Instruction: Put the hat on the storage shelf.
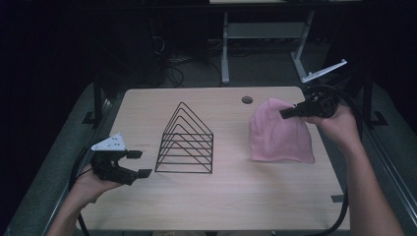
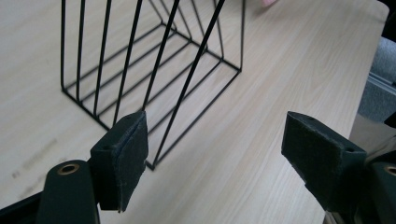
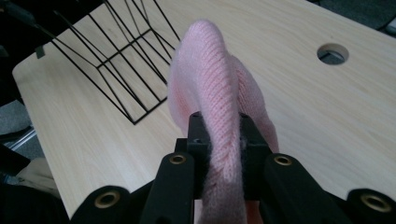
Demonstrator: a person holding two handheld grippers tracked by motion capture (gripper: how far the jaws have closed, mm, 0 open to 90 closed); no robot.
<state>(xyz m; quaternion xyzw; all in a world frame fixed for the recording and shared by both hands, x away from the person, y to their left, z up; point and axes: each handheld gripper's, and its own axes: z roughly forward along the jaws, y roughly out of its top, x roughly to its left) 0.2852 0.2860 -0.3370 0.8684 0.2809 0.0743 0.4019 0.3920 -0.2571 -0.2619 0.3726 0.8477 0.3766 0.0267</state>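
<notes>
Right claw (image 1: pixel 285 112) is clamped on the pink knit cloth (image 1: pixel 280 132): in the right gripper view we see a ridge of the knit pinched between the two black jaws (image 3: pixel 219 140), running up and away from them. From the high view, we have the cloth lifted into a peak at the claw, its lower edge resting on the tabletop (image 1: pixel 236 196) on the right side, near the round cable hole (image 1: pixel 247 100).

Left claw (image 1: pixel 140 163) has its jaws wide apart with nothing between them. It sits at the left edge of the tabletop, pointing toward the black wire rack (image 1: pixel 186 140). In the left gripper view, we see the rack (image 2: pixel 154 60) just beyond the pads (image 2: pixel 123 158), not touching them.

Rack stands upright mid-tabletop, between the two claws, well apart from the cloth. We see no contact between cloth and rack.
</notes>
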